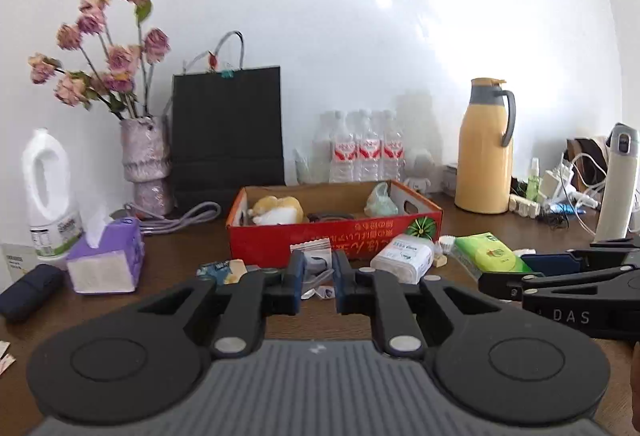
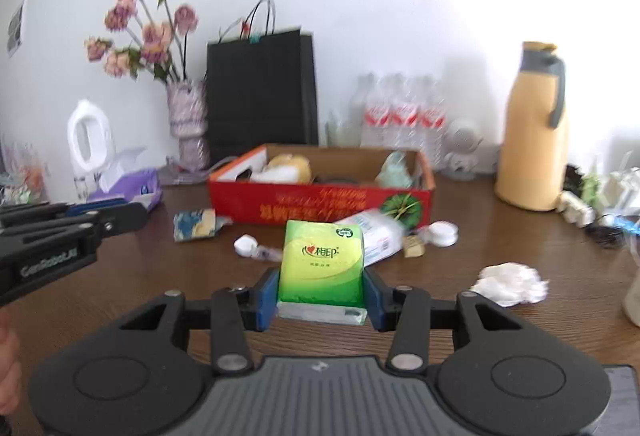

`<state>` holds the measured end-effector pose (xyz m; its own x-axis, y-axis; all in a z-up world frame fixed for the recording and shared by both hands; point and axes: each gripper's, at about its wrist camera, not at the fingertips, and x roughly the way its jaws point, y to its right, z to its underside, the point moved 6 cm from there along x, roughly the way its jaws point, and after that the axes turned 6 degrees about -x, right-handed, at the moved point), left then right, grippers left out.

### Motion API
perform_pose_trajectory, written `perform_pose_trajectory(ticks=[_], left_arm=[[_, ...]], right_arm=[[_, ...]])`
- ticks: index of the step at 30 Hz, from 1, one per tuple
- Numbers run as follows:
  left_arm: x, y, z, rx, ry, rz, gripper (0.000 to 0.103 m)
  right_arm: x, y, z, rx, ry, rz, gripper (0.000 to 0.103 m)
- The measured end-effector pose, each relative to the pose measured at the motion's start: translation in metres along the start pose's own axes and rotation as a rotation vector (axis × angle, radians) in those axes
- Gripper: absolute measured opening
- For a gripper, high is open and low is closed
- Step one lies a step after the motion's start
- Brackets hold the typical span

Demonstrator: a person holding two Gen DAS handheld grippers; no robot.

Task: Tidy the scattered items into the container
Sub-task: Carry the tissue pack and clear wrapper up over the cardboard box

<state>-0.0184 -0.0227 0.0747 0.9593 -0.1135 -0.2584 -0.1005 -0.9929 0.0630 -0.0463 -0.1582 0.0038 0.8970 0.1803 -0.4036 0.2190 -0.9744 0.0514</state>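
The red cardboard box [image 1: 280, 240] [image 2: 304, 199] stands mid-table and holds a yellow-white plush toy [image 1: 276, 209] and a green bag [image 1: 380, 199]. My left gripper [image 1: 319, 272] [image 2: 136, 213] hovers in front of it, shut on a small white-grey packet [image 1: 317, 262]. To its right, my right gripper [image 2: 320, 296] [image 1: 504, 272] is shut on a green tissue pack [image 2: 322, 264] [image 1: 494, 256]. On the table before the box lie a white tissue pack [image 1: 404, 258], a blue-yellow packet [image 2: 194, 226], a white cap [image 2: 442, 232] and a crumpled tissue [image 2: 510, 284].
A purple tissue box [image 1: 106, 260], a white jug [image 1: 50, 191] and a dark case [image 1: 28, 292] sit at the left. A vase of flowers [image 1: 146, 159], a black bag [image 1: 228, 131], water bottles [image 1: 368, 147] and a yellow thermos [image 1: 486, 155] line the wall. Cables [image 1: 568, 191] clutter the right.
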Motion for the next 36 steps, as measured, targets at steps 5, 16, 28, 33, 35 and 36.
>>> perform_pose_trajectory(ticks=[5,16,28,33,35,36], left_arm=[[-0.041,0.011,0.001,-0.001,0.072,-0.015,0.015],[-0.072,0.017,-0.017,0.001,0.228,-0.008,0.015],[0.094,0.004,-0.160,-0.032,0.185,0.049,0.016],[0.214,-0.004,-0.217,-0.054,-0.193,0.102,0.016],[0.258,-0.011,-0.220,-0.036,-0.306,0.081,0.016],[0.277,-0.015,-0.216,-0.020,-0.340,0.070,0.016]], right_arm=[[-0.040,-0.004,0.004,-0.015,0.073,0.047,0.043],[-0.081,-0.023,-0.009,-0.094,0.271,0.127,0.043],[0.018,0.039,-0.153,-0.006,0.317,0.083,0.043],[0.107,0.089,-0.235,0.018,0.047,0.016,0.043],[0.155,0.104,-0.253,0.022,-0.111,-0.047,0.043],[0.178,0.111,-0.256,0.026,-0.183,-0.047,0.043]])
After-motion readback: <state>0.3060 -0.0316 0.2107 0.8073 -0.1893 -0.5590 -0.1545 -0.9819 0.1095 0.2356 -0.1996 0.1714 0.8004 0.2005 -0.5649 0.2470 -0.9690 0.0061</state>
